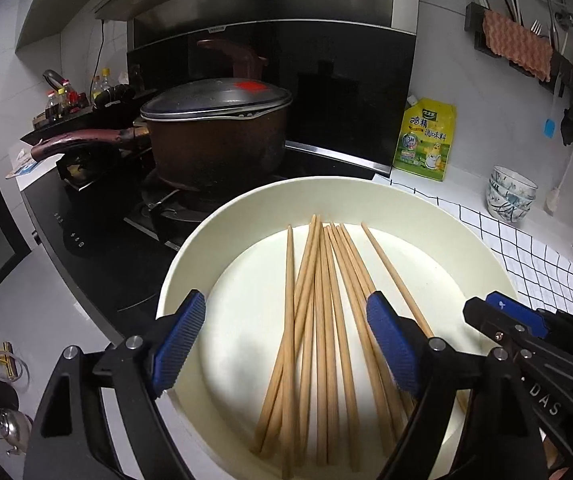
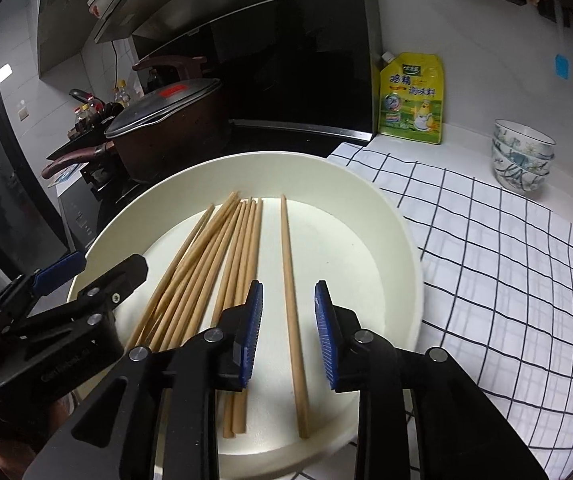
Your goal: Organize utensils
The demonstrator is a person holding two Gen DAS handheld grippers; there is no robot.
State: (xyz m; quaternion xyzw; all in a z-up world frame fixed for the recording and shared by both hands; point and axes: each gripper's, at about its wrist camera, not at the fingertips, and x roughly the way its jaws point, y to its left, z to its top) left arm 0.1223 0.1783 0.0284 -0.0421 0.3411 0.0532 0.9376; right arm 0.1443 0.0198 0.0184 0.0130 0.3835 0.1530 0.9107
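Several wooden chopsticks [image 1: 322,300] lie fanned in a wide cream bowl [image 1: 326,188] on the counter. My left gripper [image 1: 286,344] hangs open above the bunch, its blue pads well apart on either side and touching nothing. In the right wrist view the same bunch [image 2: 206,264] lies left of one separate chopstick [image 2: 288,260] in the bowl [image 2: 246,160]. My right gripper [image 2: 290,332] is open, straddling that single chopstick with a gap at each pad. The left gripper [image 2: 98,268] shows at the bowl's left rim, the right gripper [image 1: 486,306] at its right rim.
A lidded dark pot [image 1: 214,132] sits on the stove behind the bowl. A yellow seasoning pouch [image 2: 410,100] leans on the wall. Stacked patterned bowls [image 2: 522,156] stand at the back right on a checked cloth [image 2: 486,240]. Utensils hang on a wall rack [image 1: 526,40].
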